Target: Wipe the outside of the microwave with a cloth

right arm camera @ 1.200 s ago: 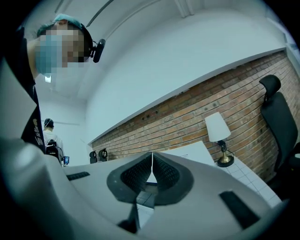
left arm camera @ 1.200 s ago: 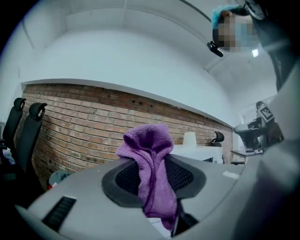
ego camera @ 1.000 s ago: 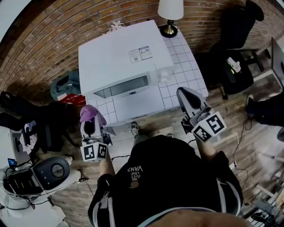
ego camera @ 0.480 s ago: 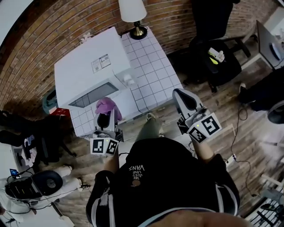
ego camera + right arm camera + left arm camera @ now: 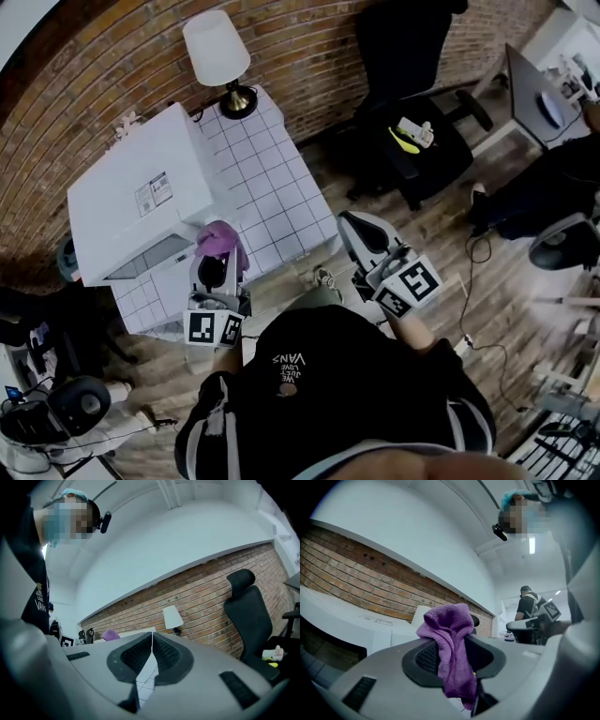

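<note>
The left gripper (image 5: 216, 275) is clamping the purple cloth (image 5: 222, 242), which is bunching above its jaws near the white microwave (image 5: 131, 202) (contact unclear), while the right gripper (image 5: 152, 651) is hanging shut and empty. Wiping well probably means pressing the cloth flat and sweeping evenly. The microwave is sitting on a tiled tabletop (image 5: 277, 192), with a lamp (image 5: 217, 49) and brick wall (image 5: 309, 47) standing behind.
</note>
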Demonstrator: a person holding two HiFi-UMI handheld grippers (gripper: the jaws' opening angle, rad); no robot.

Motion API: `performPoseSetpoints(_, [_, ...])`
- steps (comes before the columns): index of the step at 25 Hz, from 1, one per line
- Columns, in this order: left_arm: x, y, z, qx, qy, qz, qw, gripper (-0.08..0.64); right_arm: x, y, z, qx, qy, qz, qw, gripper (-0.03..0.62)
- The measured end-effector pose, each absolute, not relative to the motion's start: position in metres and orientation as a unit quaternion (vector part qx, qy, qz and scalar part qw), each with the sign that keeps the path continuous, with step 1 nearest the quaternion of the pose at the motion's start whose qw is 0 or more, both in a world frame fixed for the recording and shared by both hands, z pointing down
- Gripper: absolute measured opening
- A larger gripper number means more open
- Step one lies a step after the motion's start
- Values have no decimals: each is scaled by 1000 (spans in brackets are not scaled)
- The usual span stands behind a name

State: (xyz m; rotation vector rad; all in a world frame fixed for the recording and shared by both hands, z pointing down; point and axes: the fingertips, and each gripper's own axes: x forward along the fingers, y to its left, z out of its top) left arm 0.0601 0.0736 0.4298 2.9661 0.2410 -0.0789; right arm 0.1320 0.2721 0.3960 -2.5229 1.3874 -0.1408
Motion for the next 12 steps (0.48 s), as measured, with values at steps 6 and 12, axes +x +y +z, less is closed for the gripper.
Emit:
performPoseSetpoints(6, [103,92,420,991,53,-52,111,141,184,263,386,-846,519,-67,106,5])
performPoseSetpoints(12, [117,92,413,991,22,-59,122,141,207,239,372,-815,567,-57,102,5])
